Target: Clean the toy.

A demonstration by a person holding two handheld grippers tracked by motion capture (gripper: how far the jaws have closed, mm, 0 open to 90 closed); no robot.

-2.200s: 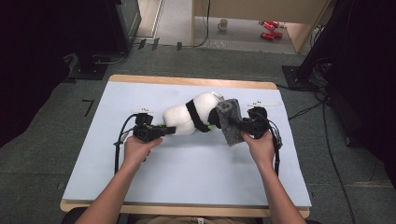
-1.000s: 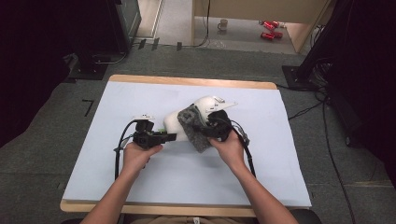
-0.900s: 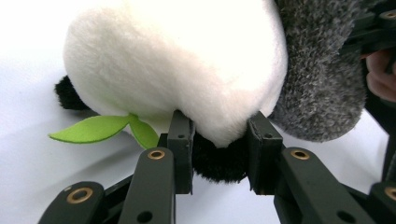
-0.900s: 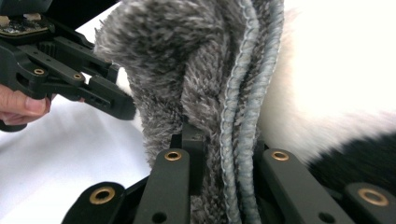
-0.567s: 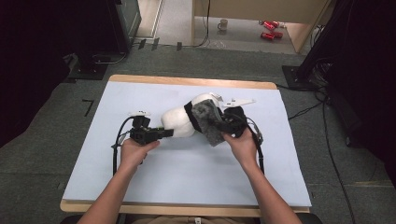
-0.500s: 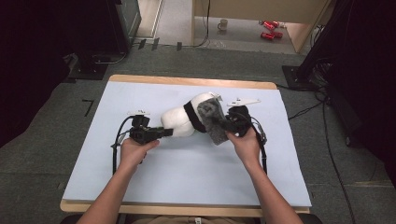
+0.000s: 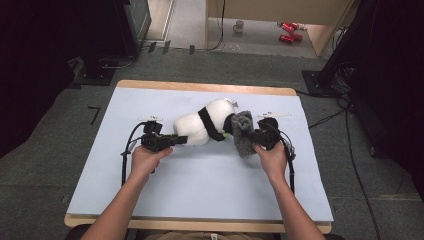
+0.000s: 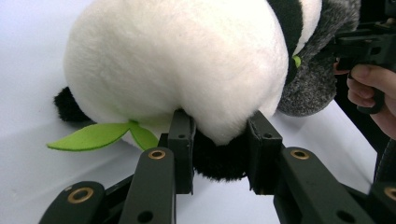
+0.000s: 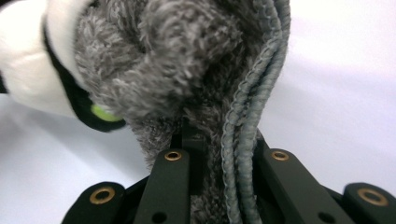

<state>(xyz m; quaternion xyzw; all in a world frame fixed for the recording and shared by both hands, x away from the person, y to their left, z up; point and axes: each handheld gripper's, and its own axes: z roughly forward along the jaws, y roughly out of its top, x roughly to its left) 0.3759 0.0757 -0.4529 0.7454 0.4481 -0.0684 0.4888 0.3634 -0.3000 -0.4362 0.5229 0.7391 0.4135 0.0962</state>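
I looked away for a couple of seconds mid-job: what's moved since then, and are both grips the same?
The right gripper, shut on the grey fuzzy cloth, swung in leftward against the plush panda, then back out rightward, and now holds the cloth at the panda's right end. The left gripper kept its clamp on the panda's other end, barely shifting. The panda lies on the blue mat as before.

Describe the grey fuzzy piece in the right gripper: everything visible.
The grey fleece hat looks like soft, fluffy knit with a ribbed edge. It hangs bunched and crumpled, pinched between the jaws of the right gripper, just above the white table cover. Its open side presses against the head end of the panda plush.
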